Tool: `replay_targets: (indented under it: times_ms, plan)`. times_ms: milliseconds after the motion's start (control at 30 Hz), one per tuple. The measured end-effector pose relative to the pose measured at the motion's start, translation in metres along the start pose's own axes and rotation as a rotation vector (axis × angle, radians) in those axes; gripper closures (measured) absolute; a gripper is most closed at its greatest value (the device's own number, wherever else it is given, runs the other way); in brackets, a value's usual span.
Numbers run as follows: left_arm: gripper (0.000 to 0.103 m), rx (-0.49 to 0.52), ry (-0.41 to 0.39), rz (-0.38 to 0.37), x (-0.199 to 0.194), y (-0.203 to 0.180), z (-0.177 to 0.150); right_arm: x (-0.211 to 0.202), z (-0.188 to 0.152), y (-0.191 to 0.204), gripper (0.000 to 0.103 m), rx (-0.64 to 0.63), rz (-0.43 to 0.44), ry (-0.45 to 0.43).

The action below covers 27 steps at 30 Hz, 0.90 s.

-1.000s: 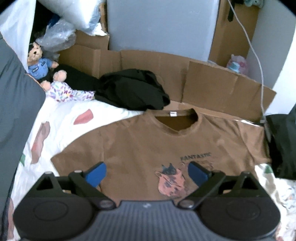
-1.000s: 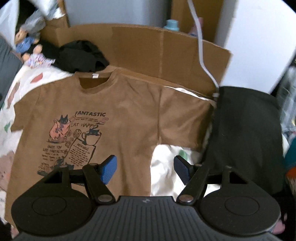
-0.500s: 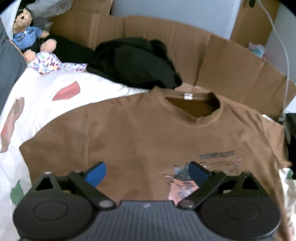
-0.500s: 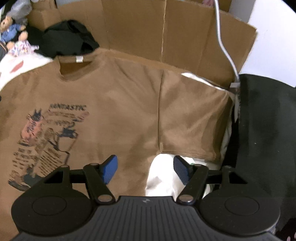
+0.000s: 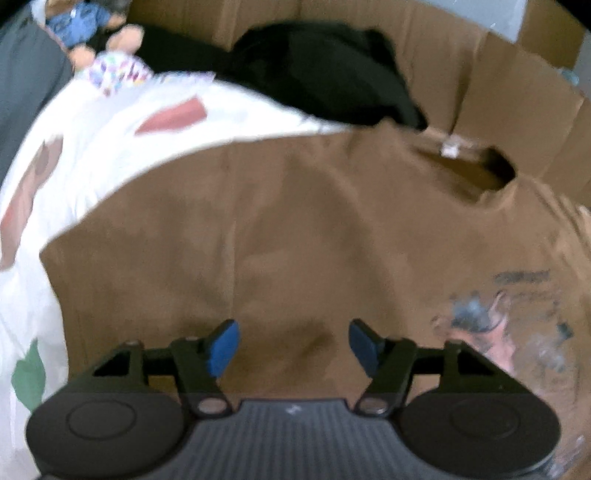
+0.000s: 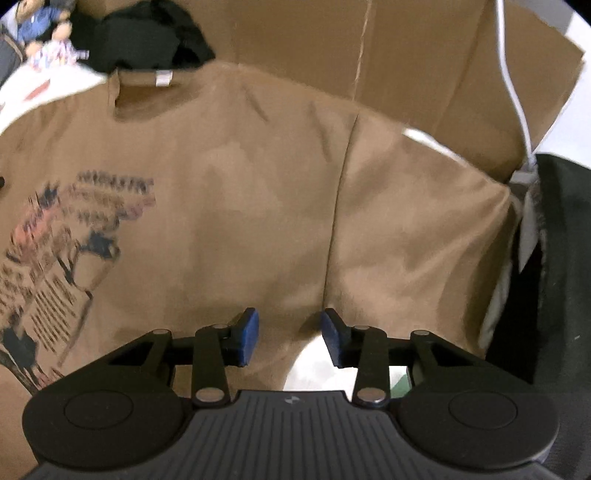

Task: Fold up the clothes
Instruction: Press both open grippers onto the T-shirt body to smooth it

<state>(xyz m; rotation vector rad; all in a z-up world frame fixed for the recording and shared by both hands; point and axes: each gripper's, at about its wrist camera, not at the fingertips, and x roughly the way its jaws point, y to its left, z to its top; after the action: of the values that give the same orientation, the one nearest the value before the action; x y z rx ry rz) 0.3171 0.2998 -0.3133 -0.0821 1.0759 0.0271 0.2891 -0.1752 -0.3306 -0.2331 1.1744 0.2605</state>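
Note:
A brown T-shirt point(image 5: 295, 229) with a printed picture lies spread flat, front up, on a white patterned sheet point(image 5: 92, 155). My left gripper point(image 5: 293, 345) hovers low over the shirt near its left sleeve seam, jaws closing, blue pads apart, only flat cloth under the gap. In the right wrist view the same brown T-shirt point(image 6: 229, 192) fills the frame. My right gripper point(image 6: 290, 338) hangs over the right armpit where sleeve meets body, jaws closing, pads apart with cloth and white sheet showing between them.
A black garment point(image 5: 321, 74) is heaped behind the collar. A teddy bear point(image 5: 81, 22) sits far left. Cardboard panels point(image 6: 406, 66) wall the back. A dark green cloth point(image 6: 554, 258) lies at the right, with a white cable point(image 6: 513, 81) above it.
Both grippers have come down close over the shirt, which now looks much larger. Both pairs of jaws have narrowed. The left view has shifted toward the left sleeve.

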Motion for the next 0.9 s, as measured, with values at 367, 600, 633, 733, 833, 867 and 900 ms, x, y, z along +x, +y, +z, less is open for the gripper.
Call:
replay_targets:
  times_ms: [367, 600, 633, 733, 833, 867, 900]
  plan:
    - [0.002, -0.14, -0.046, -0.149, -0.017, 0.027, -0.022, -0.008, -0.015, -0.001, 0.059, 0.001, -0.029, 0.023]
    - [0.001, -0.173, -0.059, -0.099, -0.035, 0.021, -0.025, -0.034, -0.014, 0.005, 0.04, 0.034, -0.01, -0.062]
    - [0.001, -0.195, -0.071, -0.107, -0.04, 0.021, -0.025, -0.039, -0.014, 0.006, 0.035, 0.044, 0.008, -0.075]
    - [0.001, -0.22, -0.144, -0.152, -0.057, 0.018, -0.024, -0.053, -0.015, 0.014, 0.024, 0.069, 0.025, -0.125]
    - [0.001, -0.224, -0.185, -0.162, -0.069, 0.013, -0.023, -0.063, -0.014, 0.024, 0.019, 0.083, 0.046, -0.158]
    - [0.001, -0.233, -0.189, -0.182, -0.072, 0.014, -0.023, -0.067, -0.014, 0.028, 0.019, 0.085, 0.061, -0.169]
    - [0.001, -0.241, -0.196, -0.206, -0.075, 0.014, -0.023, -0.069, -0.013, 0.03, 0.018, 0.086, 0.069, -0.178]
